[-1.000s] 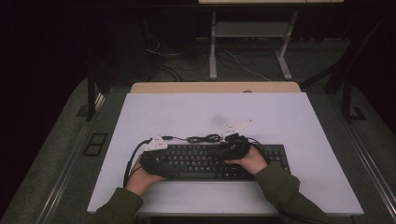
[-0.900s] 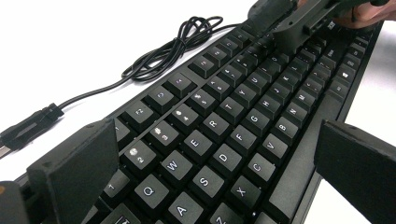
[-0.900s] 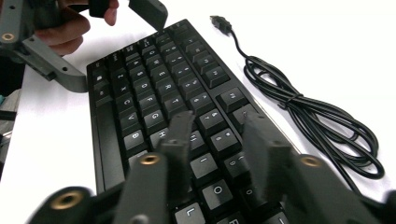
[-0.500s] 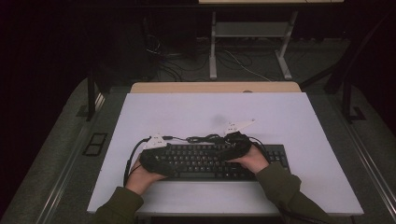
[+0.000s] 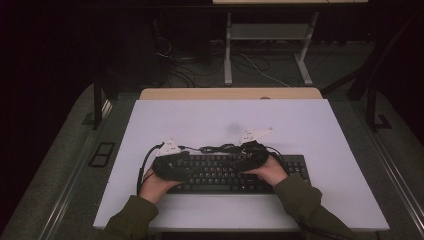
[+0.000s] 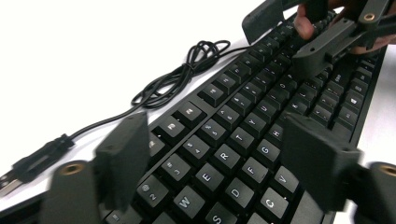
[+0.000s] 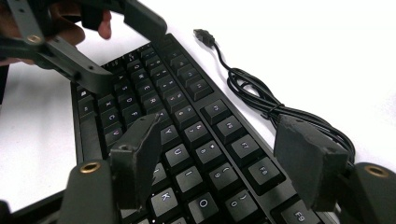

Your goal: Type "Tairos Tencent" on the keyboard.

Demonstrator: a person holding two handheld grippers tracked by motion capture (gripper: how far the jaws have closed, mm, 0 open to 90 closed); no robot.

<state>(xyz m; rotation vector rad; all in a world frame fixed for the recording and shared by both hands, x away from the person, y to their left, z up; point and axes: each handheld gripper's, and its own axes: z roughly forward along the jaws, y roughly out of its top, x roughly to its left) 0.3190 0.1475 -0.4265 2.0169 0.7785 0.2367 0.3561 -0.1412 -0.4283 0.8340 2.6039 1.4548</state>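
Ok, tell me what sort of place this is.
Probably a lab or recording workspace rather than an office. A black keyboard with its loose cable lies on a plain white table in a dark room, with cables on the floor and a metal stand frame behind.

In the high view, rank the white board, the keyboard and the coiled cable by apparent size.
1. White board, largest by far.
2. Keyboard, partly under the hands and grippers.
3. Coiled cable, smallest: a thin bundle beyond the keyboard's far edge.

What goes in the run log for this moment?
left gripper: open over keyboard, jaws just closing, nothing held | right gripper: open over keys, jaws just opening | cable: coiled behind keyboard, unplugged
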